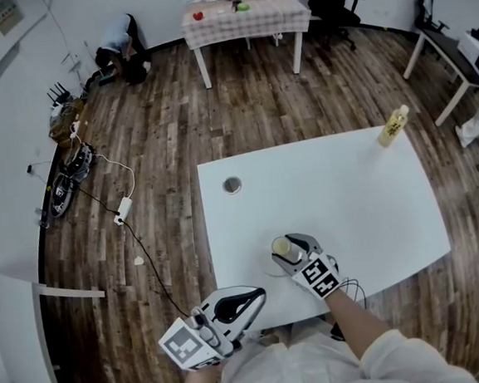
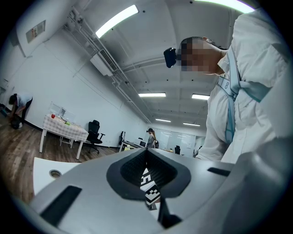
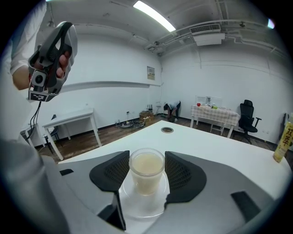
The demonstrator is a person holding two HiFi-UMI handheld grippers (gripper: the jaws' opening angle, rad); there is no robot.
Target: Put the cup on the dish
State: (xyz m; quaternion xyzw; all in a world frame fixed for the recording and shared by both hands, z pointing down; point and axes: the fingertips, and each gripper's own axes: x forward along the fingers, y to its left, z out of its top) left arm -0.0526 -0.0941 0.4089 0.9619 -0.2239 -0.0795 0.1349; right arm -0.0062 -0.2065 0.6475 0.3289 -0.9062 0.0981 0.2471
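Dish [image 3: 142,206] rim partly behind the right tool [image 3: 146,170]; label of the bottle [image 3: 284,141] at the table's [image 3: 219,146] far corner illegibly small.

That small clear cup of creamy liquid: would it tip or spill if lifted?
The small clear cup looks full nearly to its rim, so tilting probably spills it. Its smooth wall may slip. Taller than wide, it could tip if pushed.

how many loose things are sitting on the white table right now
3. A cup stands on a dish at the near edge, between the right gripper's jaws; a bottle stands at the far right corner. Nothing seems hidden.
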